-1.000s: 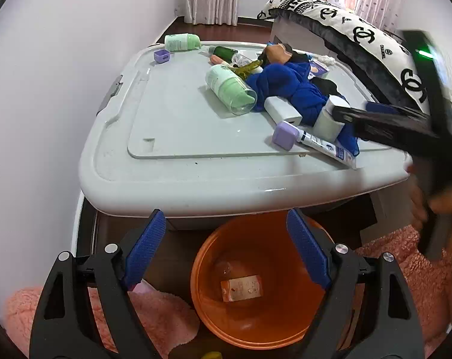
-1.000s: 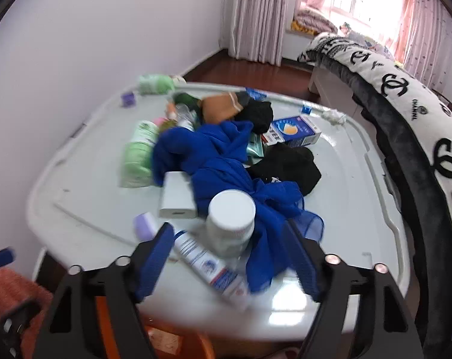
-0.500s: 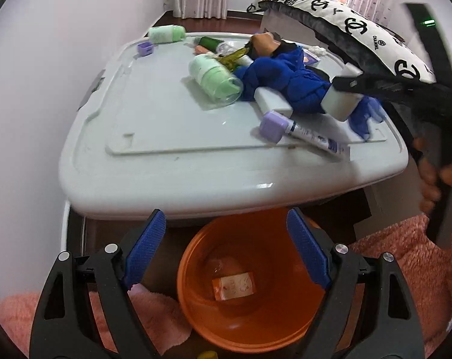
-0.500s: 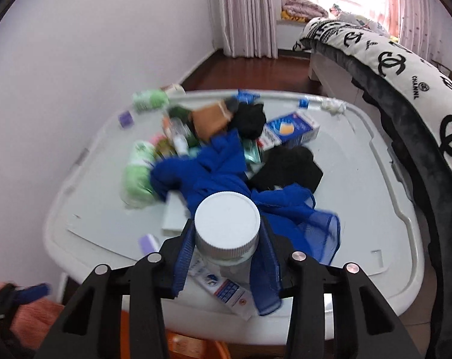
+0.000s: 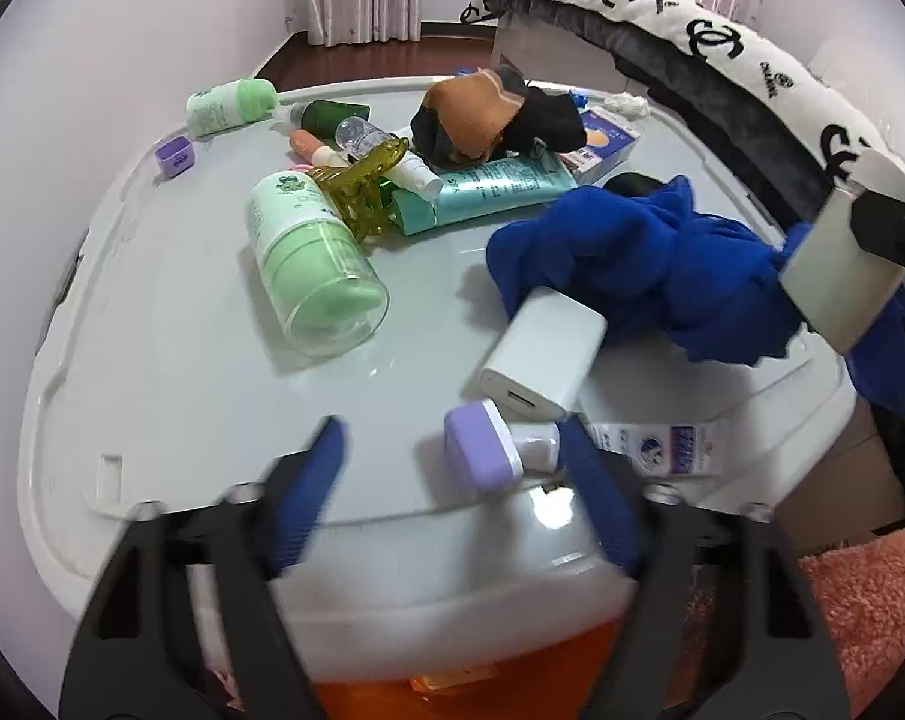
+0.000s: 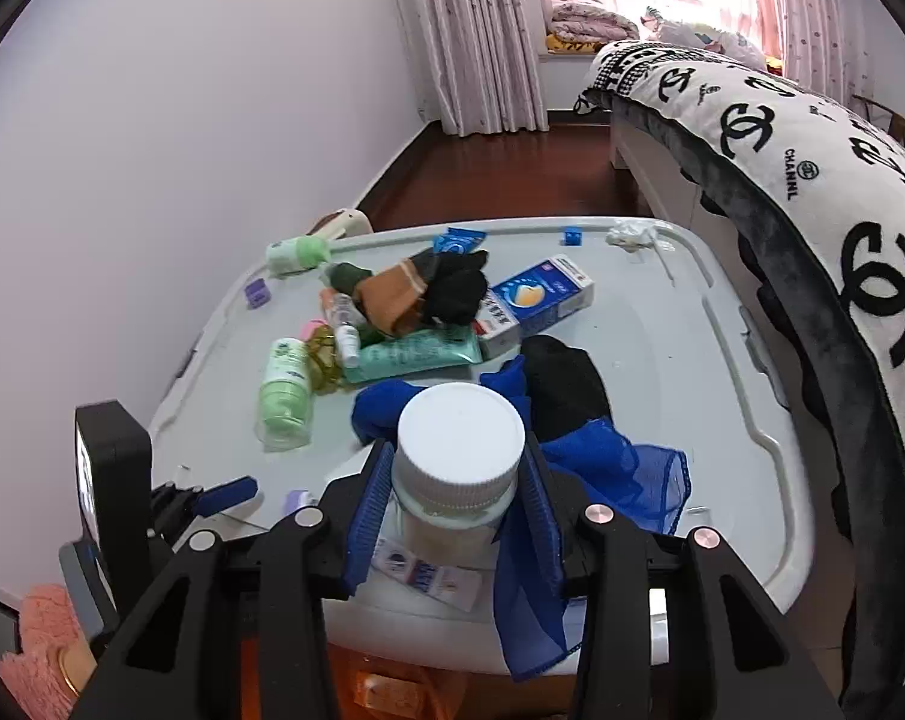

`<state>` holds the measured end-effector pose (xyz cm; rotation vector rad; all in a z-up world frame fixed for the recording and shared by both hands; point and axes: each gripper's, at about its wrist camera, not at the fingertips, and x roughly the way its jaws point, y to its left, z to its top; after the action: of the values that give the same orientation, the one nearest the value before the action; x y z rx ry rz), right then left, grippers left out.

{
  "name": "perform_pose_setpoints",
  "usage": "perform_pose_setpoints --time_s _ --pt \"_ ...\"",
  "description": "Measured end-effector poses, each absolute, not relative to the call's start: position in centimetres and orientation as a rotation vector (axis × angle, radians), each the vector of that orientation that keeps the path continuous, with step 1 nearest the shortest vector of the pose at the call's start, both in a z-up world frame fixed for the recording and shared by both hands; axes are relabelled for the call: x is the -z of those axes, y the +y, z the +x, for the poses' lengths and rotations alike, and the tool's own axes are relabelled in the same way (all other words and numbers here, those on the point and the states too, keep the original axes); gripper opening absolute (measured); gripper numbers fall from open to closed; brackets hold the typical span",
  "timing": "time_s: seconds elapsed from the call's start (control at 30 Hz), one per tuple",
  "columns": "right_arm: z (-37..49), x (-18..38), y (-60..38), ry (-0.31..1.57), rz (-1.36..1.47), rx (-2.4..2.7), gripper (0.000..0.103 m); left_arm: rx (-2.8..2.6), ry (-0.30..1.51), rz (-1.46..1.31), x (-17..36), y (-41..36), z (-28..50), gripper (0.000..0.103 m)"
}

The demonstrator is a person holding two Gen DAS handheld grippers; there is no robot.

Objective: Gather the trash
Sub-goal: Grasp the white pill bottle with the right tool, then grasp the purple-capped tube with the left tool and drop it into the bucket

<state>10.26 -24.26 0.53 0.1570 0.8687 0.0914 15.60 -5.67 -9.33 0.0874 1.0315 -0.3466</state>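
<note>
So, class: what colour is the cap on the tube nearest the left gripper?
Purple cap on a white tube; the left wrist view shows it best.

Home bedroom: bed [image 6: 812, 138] with logo-print blanket, pink curtains [image 6: 476, 30] at a window, dark wood floor [image 6: 512, 180], toiletries cluttering a grey storage-box lid [image 5: 182, 360], pink fluffy rug [image 5: 860, 600].

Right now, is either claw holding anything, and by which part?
The right claw grips the white-capped plastic jar by its sides, just under the cap. The left claw holds nothing.
</note>
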Motion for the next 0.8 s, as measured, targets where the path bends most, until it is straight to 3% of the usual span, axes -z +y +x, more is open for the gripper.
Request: perform_pose_setpoints --time_s 0.13,0.57,0.63,0.7,0.8 --pt "10.8 1.1 -25.3 0.905 0.162 -0.075 0.042 0.384 1.045 0.044 9.6 -5.6 15.9 0.023" --pt "11.2 5.2 -25.9 0.982 0.138 -0.047 0.042 0.415 1.011 0.013 8.1 -4.4 14.7 0.019" --pt "11.1 4.5 -26.2 0.967 0.165 -0.054 0.032 0.413 1.007 -0.002 7.7 -4.0 14.4 0.019" --pt "11.5 4.0 -26.6 0.978 0.225 -0.095 0.0 0.407 1.005 -0.009 7.5 -3.5 14.3 0.019" --pt "11.8 4.2 -26.4 1.014 0.209 -0.076 0.004 0.399 1.01 -0.024 7.2 -2.7 14.1 0.019"
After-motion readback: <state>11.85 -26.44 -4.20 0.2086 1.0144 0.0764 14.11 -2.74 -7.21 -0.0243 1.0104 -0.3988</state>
